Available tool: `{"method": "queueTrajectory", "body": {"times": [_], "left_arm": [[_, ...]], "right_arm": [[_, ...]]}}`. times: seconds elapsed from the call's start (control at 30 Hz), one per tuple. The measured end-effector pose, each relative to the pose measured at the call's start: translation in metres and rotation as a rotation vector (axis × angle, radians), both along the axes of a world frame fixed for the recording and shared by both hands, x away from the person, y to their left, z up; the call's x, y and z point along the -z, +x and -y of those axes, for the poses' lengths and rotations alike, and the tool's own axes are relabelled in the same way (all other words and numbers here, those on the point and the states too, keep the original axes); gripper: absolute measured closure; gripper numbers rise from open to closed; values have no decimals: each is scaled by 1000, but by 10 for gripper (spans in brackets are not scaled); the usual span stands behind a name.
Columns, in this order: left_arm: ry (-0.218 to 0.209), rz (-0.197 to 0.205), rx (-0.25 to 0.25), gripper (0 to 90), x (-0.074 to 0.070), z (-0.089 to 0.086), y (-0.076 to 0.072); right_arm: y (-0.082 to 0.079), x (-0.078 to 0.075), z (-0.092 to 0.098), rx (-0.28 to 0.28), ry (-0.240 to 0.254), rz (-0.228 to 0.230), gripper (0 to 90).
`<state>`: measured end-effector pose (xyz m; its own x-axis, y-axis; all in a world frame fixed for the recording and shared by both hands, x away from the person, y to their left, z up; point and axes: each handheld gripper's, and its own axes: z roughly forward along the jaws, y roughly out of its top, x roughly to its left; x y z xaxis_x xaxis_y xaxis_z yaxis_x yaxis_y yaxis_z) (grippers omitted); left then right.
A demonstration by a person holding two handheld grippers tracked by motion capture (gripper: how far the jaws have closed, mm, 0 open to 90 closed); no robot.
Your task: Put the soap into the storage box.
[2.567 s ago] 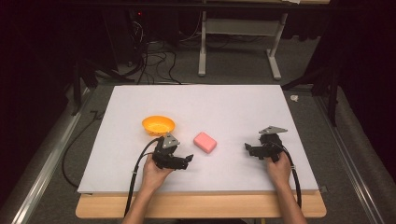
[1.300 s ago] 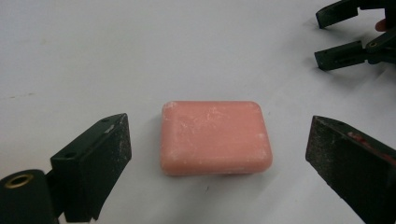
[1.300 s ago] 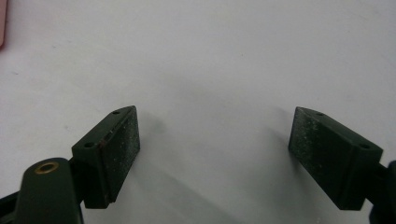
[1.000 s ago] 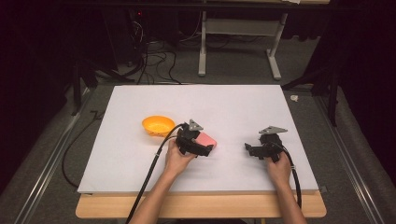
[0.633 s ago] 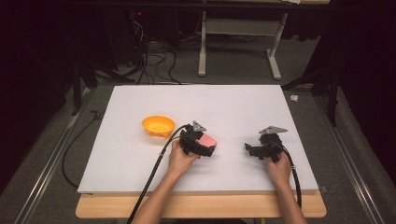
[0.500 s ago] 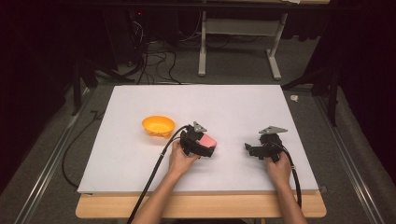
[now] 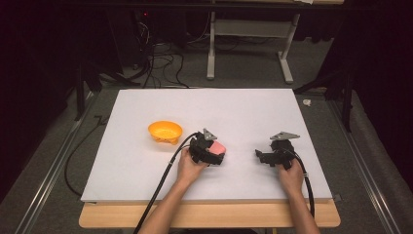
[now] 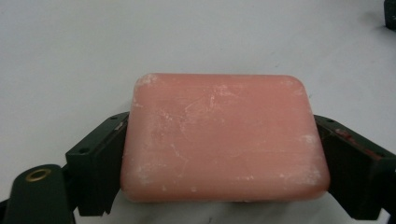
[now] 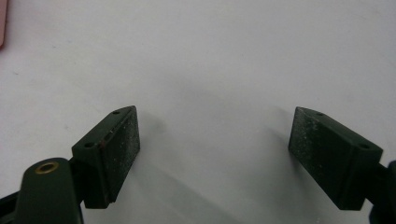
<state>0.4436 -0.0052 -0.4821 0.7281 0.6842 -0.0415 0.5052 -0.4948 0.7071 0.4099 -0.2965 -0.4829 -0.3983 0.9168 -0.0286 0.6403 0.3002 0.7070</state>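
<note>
A pink soap bar lies on the white board between the two black jaws of my left gripper, and each jaw presses against one short side of it. In the high view the left gripper sits over the soap bar near the middle of the board, just right of an orange bowl. My right gripper rests on the board farther right, open, with bare board between its jaws in the right gripper view.
The white board lies on a wooden table whose front edge runs along the bottom. Cables trail from both grippers toward the person. A table frame and floor cables stand beyond the board's far edge.
My left gripper has moved right from beside the bowl to the soap bar and closed around it. In the last half second it stays put. The right gripper has not moved.
</note>
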Motion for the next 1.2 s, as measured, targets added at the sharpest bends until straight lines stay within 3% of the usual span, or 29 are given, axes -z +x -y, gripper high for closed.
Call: {"method": "queueTrajectory", "body": {"times": [0.43,0.83,1.07,1.2], "left_arm": [[3,0,-22,134,-1,-4,-1],[-49,-15,-11,135,-12,-14,-4],[-21,8,-12,135,-17,-20,-10],[-27,-3,-2,135,-21,-24,-14]], "right_arm": [[0,0,0,0,0,0,172],[0,0,0,0,-2,1,172],[0,0,0,0,-2,1,172],[0,0,0,2,-1,2,172]]}}
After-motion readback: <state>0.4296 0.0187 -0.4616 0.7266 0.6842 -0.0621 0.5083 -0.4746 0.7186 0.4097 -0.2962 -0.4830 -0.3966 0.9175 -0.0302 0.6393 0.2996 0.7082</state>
